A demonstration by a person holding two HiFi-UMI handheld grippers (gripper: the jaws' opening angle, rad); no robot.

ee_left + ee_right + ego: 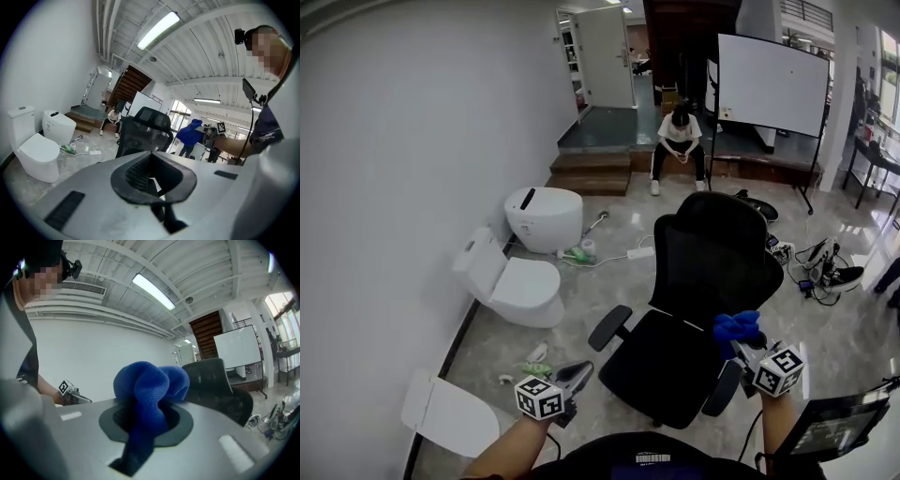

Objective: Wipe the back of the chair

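My right claw (744,347) is clamped on a bunched blue cloth (737,326), near the black chair (712,248) that stands just ahead of me. My left claw (575,375) is closed, holding nothing.

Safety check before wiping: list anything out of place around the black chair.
Two white ceramic toilets stand on the floor by the left wall, odd beside a black mesh office chair. A flat white panel, perhaps a lid, lies loose nearer the camera, and a white power strip trails its cord across the floor.
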